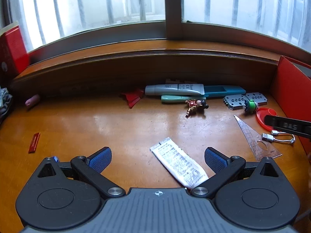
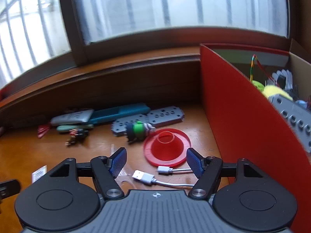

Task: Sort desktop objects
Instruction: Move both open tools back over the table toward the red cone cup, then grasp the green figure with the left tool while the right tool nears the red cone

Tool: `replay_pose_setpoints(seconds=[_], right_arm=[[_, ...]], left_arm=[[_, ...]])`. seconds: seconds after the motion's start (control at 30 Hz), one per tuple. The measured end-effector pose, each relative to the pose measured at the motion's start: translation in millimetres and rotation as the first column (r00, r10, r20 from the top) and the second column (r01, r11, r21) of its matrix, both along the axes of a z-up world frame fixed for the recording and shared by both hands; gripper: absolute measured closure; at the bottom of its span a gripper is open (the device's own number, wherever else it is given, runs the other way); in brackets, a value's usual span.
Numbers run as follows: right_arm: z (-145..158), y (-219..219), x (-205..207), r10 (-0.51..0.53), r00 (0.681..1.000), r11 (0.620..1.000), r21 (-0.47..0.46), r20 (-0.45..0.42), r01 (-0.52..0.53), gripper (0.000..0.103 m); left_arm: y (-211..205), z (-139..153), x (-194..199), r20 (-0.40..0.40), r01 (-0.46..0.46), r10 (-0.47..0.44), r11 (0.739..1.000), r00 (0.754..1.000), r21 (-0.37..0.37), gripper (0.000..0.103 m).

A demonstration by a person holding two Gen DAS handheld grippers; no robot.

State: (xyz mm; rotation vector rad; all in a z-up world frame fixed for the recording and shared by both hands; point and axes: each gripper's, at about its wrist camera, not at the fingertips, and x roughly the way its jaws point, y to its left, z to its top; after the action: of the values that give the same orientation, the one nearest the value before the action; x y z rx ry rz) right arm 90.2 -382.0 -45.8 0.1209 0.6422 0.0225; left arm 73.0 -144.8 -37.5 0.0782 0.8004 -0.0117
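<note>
My left gripper is open and empty above the wooden desk, with a white printed sachet lying between its fingers. My right gripper is open and empty over a white USB cable, just short of a red funnel. A green toy figure, grey perforated plates, a sunscreen tube, a teal case, a teal pen and a small doll figure lie at the back. A clear triangle ruler lies right.
A red-walled cardboard box stands at the right, holding a grey plate, a yellow ball and other items. A red paper scrap, a small red strip and a pink eraser lie on the desk. A window ledge runs behind.
</note>
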Motion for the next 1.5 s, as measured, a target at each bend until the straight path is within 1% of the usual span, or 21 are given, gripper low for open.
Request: replay_pose_setpoints(seconds=[0.03, 0.1, 0.23, 0.33, 0.4, 0.47, 0.53, 0.6, 0.63, 0.77, 0.9, 0.97, 1.07, 1.13, 1.17, 1.23, 1.3, 1.33, 1.43, 1.47, 1.5], right_arm=[[-3, 0, 4, -0.011, 1.0, 1.0, -0.01, -0.003, 0.011, 0.026], [-10, 1, 12, -0.033, 0.999, 0.999, -0.03, -0.008, 0.033, 0.024], [-24, 2, 29, -0.077, 0.997, 0.995, -0.069, -0.017, 0.075, 0.015], [-34, 3, 40, -0.106, 0.994, 0.99, -0.098, -0.023, 0.103, 0.013], [-38, 1, 46, -0.091, 0.995, 0.991, -0.098, -0.038, 0.087, 0.013], [-42, 0, 50, -0.08, 0.996, 0.993, -0.089, -0.051, 0.075, 0.013], [-42, -1, 51, -0.072, 0.997, 0.995, -0.078, -0.041, 0.068, 0.013], [-44, -2, 54, -0.07, 0.997, 0.995, -0.08, -0.033, 0.067, 0.02], [-44, -3, 55, -0.072, 0.997, 0.994, -0.08, -0.029, 0.069, 0.031], [-42, -5, 53, -0.061, 0.997, 0.996, -0.067, -0.044, 0.058, 0.031], [-33, -6, 39, -0.02, 0.997, 1.0, -0.015, -0.08, 0.019, 0.031], [-26, -3, 24, 0.019, 0.996, 0.999, -0.029, -0.089, -0.022, 0.031], [-21, 1, 1, 0.093, 0.989, 0.995, -0.034, -0.118, -0.097, 0.031], [-20, 4, -13, 0.139, 0.98, 0.989, -0.027, -0.143, -0.144, 0.031], [-20, 4, -14, 0.14, 0.98, 0.989, -0.026, -0.144, -0.145, 0.031], [-21, 4, -16, 0.142, 0.979, 0.989, -0.024, -0.146, -0.147, 0.031], [-22, 5, -18, 0.144, 0.978, 0.989, -0.022, -0.149, -0.149, 0.031], [-22, 5, -19, 0.145, 0.978, 0.988, -0.021, -0.15, -0.15, 0.031], [-24, 5, -22, 0.148, 0.977, 0.988, -0.018, -0.154, -0.153, 0.031], [-24, 6, -23, 0.149, 0.977, 0.988, -0.017, -0.155, -0.154, 0.031], [-25, 6, -24, 0.151, 0.976, 0.988, -0.016, -0.156, -0.155, 0.031]], left_arm=[[-2, 0, 5, 0.001, 0.015, -0.015, 1.0, 1.0, 0.002, 0.0], [-7, -1, 15, 0.003, 0.047, -0.047, 0.999, 0.999, 0.008, 0.0], [-20, -3, 34, 0.008, 0.116, -0.116, 0.993, 0.993, 0.015, 0.0], [-28, -7, 48, 0.005, 0.161, -0.162, 0.987, 0.987, 0.015, 0.0], [-32, -10, 55, 0.005, 0.187, -0.187, 0.982, 0.982, 0.015, 0.0], [-33, -13, 61, 0.007, 0.205, -0.205, 0.979, 0.979, 0.016, 0.0], [-34, -16, 64, 0.01, 0.215, -0.216, 0.976, 0.976, 0.018, 0.0], [-33, -17, 67, 0.012, 0.219, -0.219, 0.976, 0.976, 0.018, 0.0], [-32, -18, 67, 0.012, 0.217, -0.217, 0.976, 0.976, 0.015, 0.0], [-28, -16, 70, 0.012, 0.203, -0.203, 0.979, 0.979, 0.002, 0.0], [-32, -5, 74, 0.036, 0.211, -0.21, 0.977, 0.977, -0.024, 0.0], [-41, 0, 78, 0.054, 0.236, -0.233, 0.971, 0.971, -0.046, 0.0], [-62, 2, 86, 0.073, 0.298, -0.293, 0.951, 0.953, -0.084, 0.001], [-82, -2, 91, 0.074, 0.352, -0.346, 0.93, 0.935, -0.106, 0.008], [-93, -5, 93, 0.078, 0.374, -0.367, 0.92, 0.927, -0.113, 0.011], [-115, -14, 99, 0.061, 0.405, -0.401, 0.908, 0.914, -0.111, 0.025], [-132, -24, 107, 0.032, 0.415, -0.414, 0.903, 0.91, -0.116, 0.028], [-139, -29, 111, 0.02, 0.411, -0.411, 0.903, 0.911, -0.123, 0.031], [-151, -44, 123, -0.012, 0.394, -0.398, 0.911, 0.917, -0.122, 0.034], [-153, -47, 124, -0.01, 0.397, -0.401, 0.911, 0.916, -0.107, 0.035], [-155, -50, 123, -0.007, 0.402, -0.404, 0.911, 0.915, -0.09, 0.039]])
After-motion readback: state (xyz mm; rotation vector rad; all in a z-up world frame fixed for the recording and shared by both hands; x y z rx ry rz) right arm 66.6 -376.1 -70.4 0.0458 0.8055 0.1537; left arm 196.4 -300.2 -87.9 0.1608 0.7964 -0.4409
